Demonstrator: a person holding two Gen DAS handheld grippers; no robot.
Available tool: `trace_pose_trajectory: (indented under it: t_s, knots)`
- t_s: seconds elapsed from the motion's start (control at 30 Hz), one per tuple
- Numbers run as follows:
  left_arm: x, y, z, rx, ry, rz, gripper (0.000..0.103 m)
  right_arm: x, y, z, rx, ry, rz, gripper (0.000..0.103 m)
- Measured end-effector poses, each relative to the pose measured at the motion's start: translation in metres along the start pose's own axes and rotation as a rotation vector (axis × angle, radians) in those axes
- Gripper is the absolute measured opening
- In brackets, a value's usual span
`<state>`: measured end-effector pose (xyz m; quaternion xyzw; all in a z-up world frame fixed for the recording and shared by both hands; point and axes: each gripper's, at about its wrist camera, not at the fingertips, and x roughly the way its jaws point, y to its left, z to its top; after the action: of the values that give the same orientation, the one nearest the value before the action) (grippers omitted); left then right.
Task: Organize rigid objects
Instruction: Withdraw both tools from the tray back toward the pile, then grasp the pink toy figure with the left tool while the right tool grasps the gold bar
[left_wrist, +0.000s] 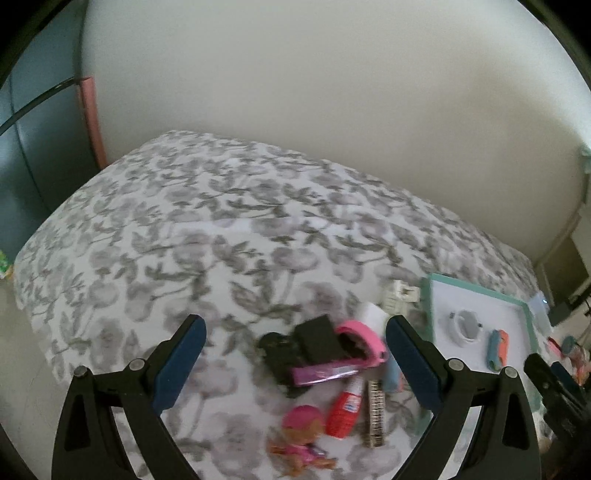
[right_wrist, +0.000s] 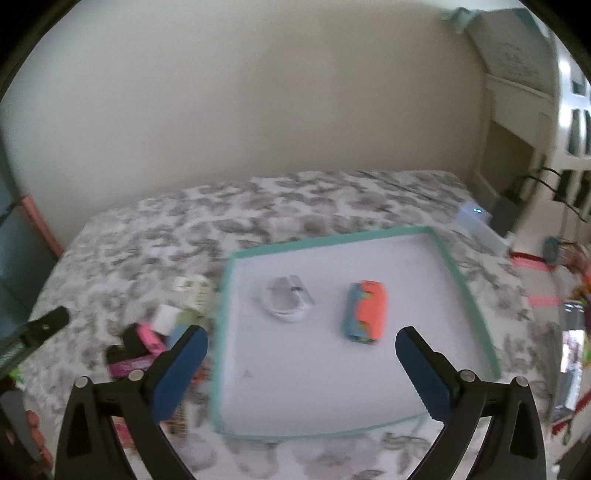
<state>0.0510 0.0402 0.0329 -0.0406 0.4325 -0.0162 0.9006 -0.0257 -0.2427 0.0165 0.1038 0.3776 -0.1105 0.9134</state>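
Observation:
A white tray with a teal rim (right_wrist: 454, 266) (left_wrist: 428, 302) lies on the flowered bed cover. In it rest a white round item (right_wrist: 286, 299) (left_wrist: 465, 326) and an orange-and-blue block (right_wrist: 365, 312) (left_wrist: 496, 349). My right gripper (right_wrist: 301, 363) hangs open above the tray's near half, nothing between its fingers. Left of the tray lies a heap: a black case (left_wrist: 317, 341), a pink case (left_wrist: 364, 341), a purple packet (left_wrist: 321, 373), a red bottle (left_wrist: 343, 408), a patterned strip (left_wrist: 376, 413), a pink doll (left_wrist: 301, 430). My left gripper (left_wrist: 295, 363) is open above the heap.
A white ridged item (left_wrist: 400, 295) (right_wrist: 194, 290) and a white box (left_wrist: 375, 314) lie between heap and tray. The bed (left_wrist: 221, 221) meets a cream wall behind. White shelving (right_wrist: 535, 110), cables and floor clutter stand at the right. The right gripper's black frame (left_wrist: 557, 384) shows at the edge.

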Motion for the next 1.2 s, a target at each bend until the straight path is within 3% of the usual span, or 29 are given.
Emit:
trace_pose_trajectory:
  t_s: [0.2, 0.47, 0.67, 0.9, 1.0, 1.1, 1.17, 1.2]
  knots:
    - [0.01, 0.027, -0.003, -0.034, 0.068, 0.05, 0.098, 0.001, 0.05, -0.005, -0.103, 0.002, 0.085, 0.103]
    - [0.035, 0.037, -0.021, -0.071, 0.229, 0.038, 0.098, 0.035, 0.093, -0.028, -0.203, 0.151, 0.142, 0.102]
    - [0.051, 0.036, -0.038, -0.103, 0.339, -0.007, 0.098, 0.054, 0.11, -0.049, -0.26, 0.244, 0.152, 0.087]
    - [0.065, 0.029, -0.054, -0.112, 0.431, -0.045, 0.097, 0.074, 0.117, -0.069, -0.284, 0.334, 0.158, 0.079]
    - [0.071, 0.025, -0.061, -0.111, 0.47, -0.071, 0.093, 0.076, 0.122, -0.073, -0.316, 0.327, 0.132, 0.075]
    - [0.073, 0.022, -0.065, -0.107, 0.486, -0.071, 0.091, 0.078, 0.124, -0.074, -0.315, 0.345, 0.155, 0.064]
    - [0.076, 0.019, -0.067, -0.094, 0.499, -0.071, 0.08, 0.08, 0.125, -0.076, -0.317, 0.362, 0.162, 0.063]
    - [0.078, 0.017, -0.069, -0.087, 0.511, -0.077, 0.078, 0.082, 0.126, -0.078, -0.325, 0.367, 0.158, 0.058]
